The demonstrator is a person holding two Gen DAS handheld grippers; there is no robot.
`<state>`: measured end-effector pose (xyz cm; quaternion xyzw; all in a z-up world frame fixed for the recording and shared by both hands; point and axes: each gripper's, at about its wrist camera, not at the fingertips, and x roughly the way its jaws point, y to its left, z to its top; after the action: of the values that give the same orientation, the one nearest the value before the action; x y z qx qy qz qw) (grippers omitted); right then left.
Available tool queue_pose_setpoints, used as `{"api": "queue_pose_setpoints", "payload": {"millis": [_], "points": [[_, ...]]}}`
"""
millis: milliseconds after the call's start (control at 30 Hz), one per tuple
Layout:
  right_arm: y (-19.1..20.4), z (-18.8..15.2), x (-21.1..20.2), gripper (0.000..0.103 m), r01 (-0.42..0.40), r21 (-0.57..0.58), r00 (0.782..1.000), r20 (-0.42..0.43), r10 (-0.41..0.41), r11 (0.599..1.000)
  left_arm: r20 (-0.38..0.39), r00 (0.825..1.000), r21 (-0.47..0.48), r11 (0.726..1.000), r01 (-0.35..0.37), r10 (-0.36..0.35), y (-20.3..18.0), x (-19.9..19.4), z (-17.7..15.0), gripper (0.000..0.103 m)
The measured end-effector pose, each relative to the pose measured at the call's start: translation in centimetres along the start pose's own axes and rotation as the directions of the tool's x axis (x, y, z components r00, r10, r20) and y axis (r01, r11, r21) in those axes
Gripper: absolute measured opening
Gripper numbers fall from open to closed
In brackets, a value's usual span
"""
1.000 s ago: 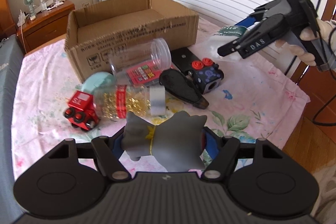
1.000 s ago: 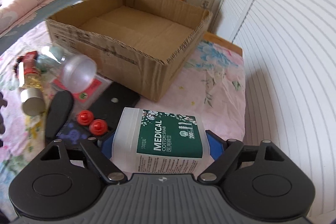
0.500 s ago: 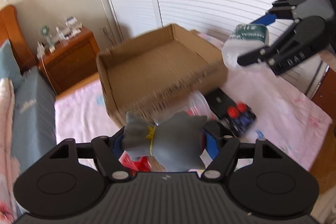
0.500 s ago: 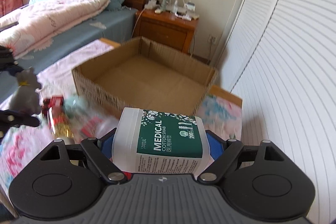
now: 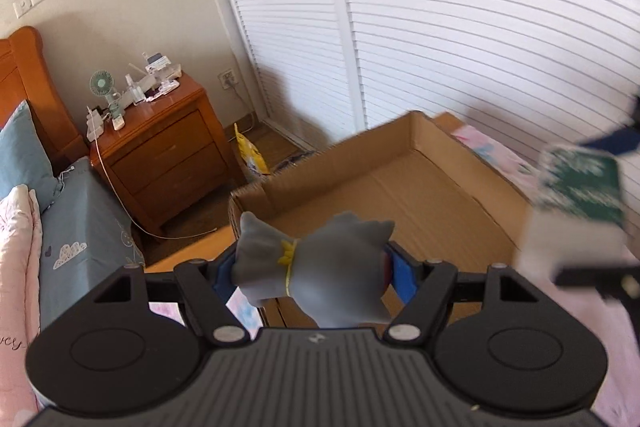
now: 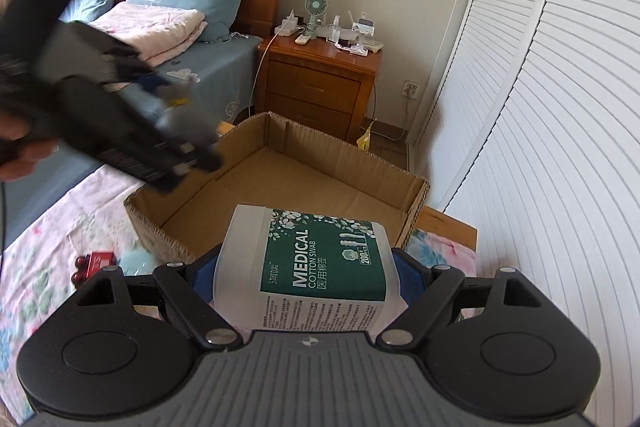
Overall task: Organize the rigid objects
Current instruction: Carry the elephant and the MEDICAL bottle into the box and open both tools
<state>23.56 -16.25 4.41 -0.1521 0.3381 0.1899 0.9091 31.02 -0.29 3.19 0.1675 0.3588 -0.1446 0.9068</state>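
My left gripper (image 5: 316,267) is shut on a grey toy figure (image 5: 316,267) with a yellow collar and holds it in the air above the near rim of the open cardboard box (image 5: 404,187). My right gripper (image 6: 308,263) is shut on a white cotton swab tub (image 6: 312,263) with a green label, held above the box's (image 6: 296,183) near edge. The tub shows blurred at the right of the left wrist view (image 5: 576,207). The left gripper with the toy (image 6: 188,123) shows blurred over the box's left side. The box floor looks bare.
The box stands on a table with a pink floral cloth (image 6: 52,227). A red toy car (image 6: 94,263) lies left of the box. A wooden nightstand (image 6: 316,75) and a bed (image 6: 168,27) stand behind. White louvred doors (image 6: 540,107) run along the right.
Both grippers have risen from the table and moved forward over the box, each still holding its object. The loose items on the cloth have dropped out of the left wrist view.
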Motion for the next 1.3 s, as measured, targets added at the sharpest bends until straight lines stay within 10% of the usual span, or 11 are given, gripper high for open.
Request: {"api": "queue_pose_setpoints", "payload": {"millis": [333,1300], "points": [[-0.6,0.9,2.0,0.088,0.004,0.028,1.000,-0.026,-0.004,1.000,-0.021,0.999,-0.067,0.997,-0.049,0.047,1.8,5.3,0.4,0.094],[-2.1,6.3,10.2,0.096,0.105,0.192,0.994,-0.049,-0.097,0.976,0.053,0.998,-0.253,0.967,-0.028,0.042,1.2,-9.0,-13.3,0.101]]}}
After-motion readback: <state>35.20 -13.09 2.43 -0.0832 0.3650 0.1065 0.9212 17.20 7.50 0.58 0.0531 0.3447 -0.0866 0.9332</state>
